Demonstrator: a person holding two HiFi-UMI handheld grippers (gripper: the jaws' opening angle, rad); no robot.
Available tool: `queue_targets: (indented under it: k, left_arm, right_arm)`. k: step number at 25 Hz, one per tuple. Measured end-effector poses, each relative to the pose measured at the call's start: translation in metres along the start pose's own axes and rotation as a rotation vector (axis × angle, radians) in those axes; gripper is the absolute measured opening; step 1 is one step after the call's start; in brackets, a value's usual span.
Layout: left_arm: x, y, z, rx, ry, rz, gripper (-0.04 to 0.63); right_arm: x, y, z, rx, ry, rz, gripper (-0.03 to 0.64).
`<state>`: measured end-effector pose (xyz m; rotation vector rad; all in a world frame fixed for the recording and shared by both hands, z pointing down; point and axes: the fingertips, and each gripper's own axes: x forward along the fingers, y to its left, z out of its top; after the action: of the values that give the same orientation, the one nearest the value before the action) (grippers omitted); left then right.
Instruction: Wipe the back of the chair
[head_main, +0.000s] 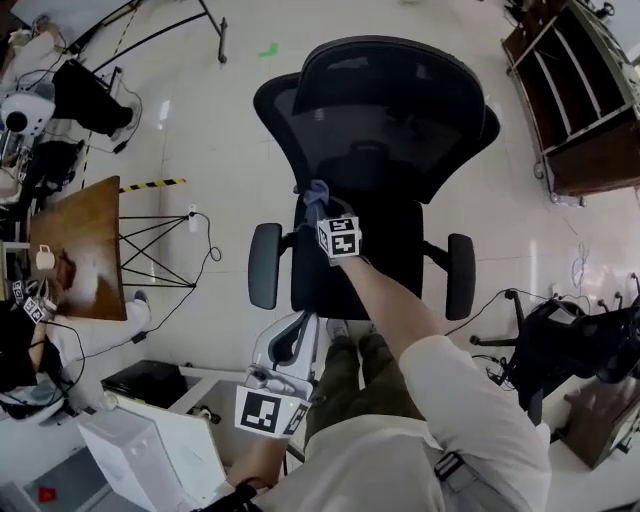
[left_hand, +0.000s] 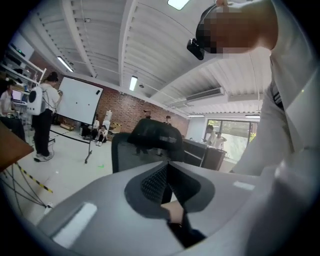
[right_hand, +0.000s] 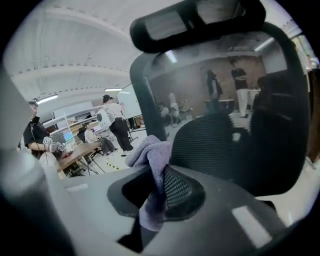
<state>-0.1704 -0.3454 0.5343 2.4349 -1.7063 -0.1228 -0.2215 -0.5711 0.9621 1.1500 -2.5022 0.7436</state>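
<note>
The chair back (head_main: 390, 110) fills the upper centre of the head view, black mesh facing the person. A lilac cloth (head_main: 316, 196) bunches near its lower left edge, pinched firmly in the right gripper (head_main: 322, 212) — likely so it can be dragged across the mesh. The left gripper (head_main: 297, 335) hangs lower left, jaws together on nothing — apparently kept clear.

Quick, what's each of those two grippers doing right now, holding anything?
Left gripper: closed, empty.
Right gripper: closed on a crumpled lilac-grey cloth.
</note>
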Motion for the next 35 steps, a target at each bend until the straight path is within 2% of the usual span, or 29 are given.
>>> queue_targets:
  k: [4,6,8,11,15,17,20,22,25,27,30,32,35]
  left_arm:
    - [-0.022,0.038,-0.051,-0.014,0.064,0.133,0.072]
    - [-0.037,0.066,-0.072,-0.030,0.085,0.176,0.072]
    - [-0.041,0.090,-0.083,-0.044,0.089,0.187,0.072]
    - [-0.031,0.097,-0.077,-0.060,0.080,0.153,0.072]
    - [-0.004,0.070,-0.053,-0.056,0.044,0.070,0.072]
    - [0.012,0.062,-0.052,-0.055,0.037,0.031,0.072]
    - [0.030,0.055,-0.064,-0.059,0.055,-0.005,0.072]
    - [0.041,0.051,-0.069,-0.061,0.067,-0.022,0.072]
    - [0.050,0.046,-0.059,-0.040,0.071,-0.030,0.072]
    - [0.032,0.044,-0.045,-0.016,0.080,-0.009,0.072]
    - [-0.039,0.038,-0.024,0.028,0.058,0.024,0.072]
    - [-0.091,0.034,-0.012,0.077,-0.031,0.016,0.072]
    - [-0.160,0.031,-0.009,0.134,-0.162,0.024,0.072]
  right_arm:
    - [0.076,0.000,-0.037,-0.021,0.037,0.036,0.046]
    - [0.094,-0.007,-0.040,-0.035,0.021,0.010,0.046]
    - [0.098,-0.026,-0.029,-0.057,-0.004,-0.037,0.046]
    - [0.061,-0.095,-0.034,-0.016,-0.001,-0.176,0.046]
    - [-0.033,-0.234,-0.061,0.097,0.044,-0.430,0.045]
    - [-0.068,-0.282,-0.067,0.141,0.051,-0.516,0.046]
    - [-0.091,-0.308,-0.078,0.197,0.050,-0.573,0.046]
    - [-0.094,-0.309,-0.079,0.202,0.039,-0.569,0.046]
    - [-0.104,-0.288,-0.042,0.175,-0.028,-0.530,0.046]
    - [-0.136,-0.247,-0.009,0.157,-0.111,-0.499,0.046]
    - [-0.234,-0.138,0.041,0.108,-0.268,-0.436,0.046]
    - [-0.308,-0.057,0.085,0.037,-0.387,-0.409,0.046]
    - [-0.430,0.065,0.128,-0.115,-0.660,-0.348,0.046]
